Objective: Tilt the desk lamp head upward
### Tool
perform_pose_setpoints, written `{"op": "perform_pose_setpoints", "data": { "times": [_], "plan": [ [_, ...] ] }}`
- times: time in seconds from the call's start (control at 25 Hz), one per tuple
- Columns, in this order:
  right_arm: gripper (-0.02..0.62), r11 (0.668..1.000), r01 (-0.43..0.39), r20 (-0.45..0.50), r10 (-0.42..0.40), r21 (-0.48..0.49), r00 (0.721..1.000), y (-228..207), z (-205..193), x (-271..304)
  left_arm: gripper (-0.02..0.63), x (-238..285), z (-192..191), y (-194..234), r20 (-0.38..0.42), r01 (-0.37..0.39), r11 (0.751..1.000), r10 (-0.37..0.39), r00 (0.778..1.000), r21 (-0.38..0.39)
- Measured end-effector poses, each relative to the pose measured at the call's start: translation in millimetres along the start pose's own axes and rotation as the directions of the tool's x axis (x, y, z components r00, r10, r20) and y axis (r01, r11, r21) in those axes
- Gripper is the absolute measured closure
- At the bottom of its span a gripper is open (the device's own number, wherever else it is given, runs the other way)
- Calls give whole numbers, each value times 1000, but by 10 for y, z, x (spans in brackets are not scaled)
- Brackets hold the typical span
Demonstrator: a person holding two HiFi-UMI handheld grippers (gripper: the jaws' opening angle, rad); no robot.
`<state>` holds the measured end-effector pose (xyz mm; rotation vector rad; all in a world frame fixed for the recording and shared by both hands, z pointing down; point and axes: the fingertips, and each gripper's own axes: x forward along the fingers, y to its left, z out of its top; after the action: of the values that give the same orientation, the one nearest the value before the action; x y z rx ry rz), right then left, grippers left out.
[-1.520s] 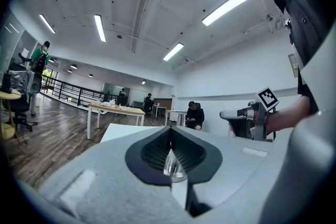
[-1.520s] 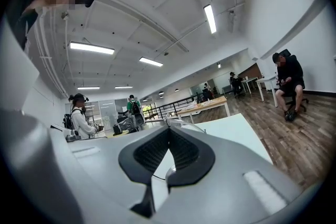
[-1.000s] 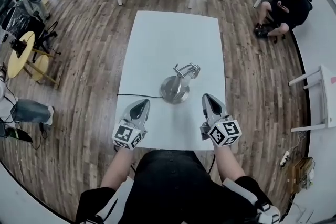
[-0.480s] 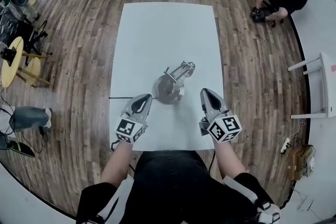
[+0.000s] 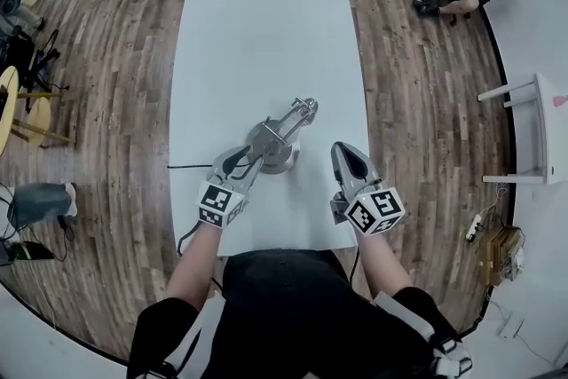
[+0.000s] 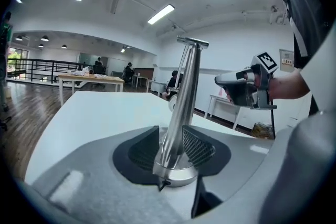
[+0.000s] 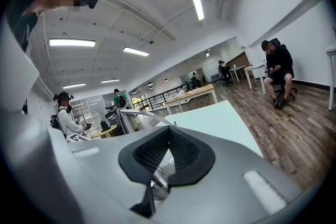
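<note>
**Tilting the lamp head: approach step.** The desk lamp (image 5: 277, 140) is shown on the white desk (image 5: 266, 40), in the half toward the near edge and about midway between the left and right edges. The left gripper (image 5: 247, 161) is set low at the lamp. Its jaws have just been opening and are seen partly apart, with the lower stem (image 6: 181, 113) standing between the pads. No clamping of the stem can be made out, so nothing is judged to be held yet. The right gripper (image 5: 342, 150) is kept just to the right of the base (image 5: 271, 155), apart from it. Its jaws are closed together and nothing is carried in them.

The step in hand is judged to be the bracing of the lamp, and the head (image 5: 304, 107) has not yet been touched. For the next move, the left jaws would need to be closed on the stem to steady it. The right jaws would need to be opened and carried to the head at the far end, which is then to be raised about its joint. A sliding base is to be guarded against.

The lamp is of bright polished metal, with a round base and a slim leaning stem. A black cable (image 5: 191, 165) is led toward the desk's left edge. The tilt of the head cannot be read.
</note>
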<state>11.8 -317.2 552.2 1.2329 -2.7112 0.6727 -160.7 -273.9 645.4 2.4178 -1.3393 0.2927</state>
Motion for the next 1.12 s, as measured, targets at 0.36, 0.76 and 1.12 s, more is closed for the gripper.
{"op": "perform_pose_setpoints", "data": {
  "times": [0.36, 0.76, 1.12],
  "plan": [
    [592, 999, -1, -22, 1, 35, 1000, -26, -75, 5, 372, 342, -257, -45, -94, 39, 994, -29, 995, 107],
    [508, 907, -229, 71, 219, 352, 973, 125, 120, 187, 318, 549, -398, -96, -179, 47, 985, -17, 984, 166],
    [414, 657, -339, 91, 382, 674, 920, 305, 110, 593, 319, 570, -499, -94, -195, 44, 983, -8, 981, 181]
  ]
}}
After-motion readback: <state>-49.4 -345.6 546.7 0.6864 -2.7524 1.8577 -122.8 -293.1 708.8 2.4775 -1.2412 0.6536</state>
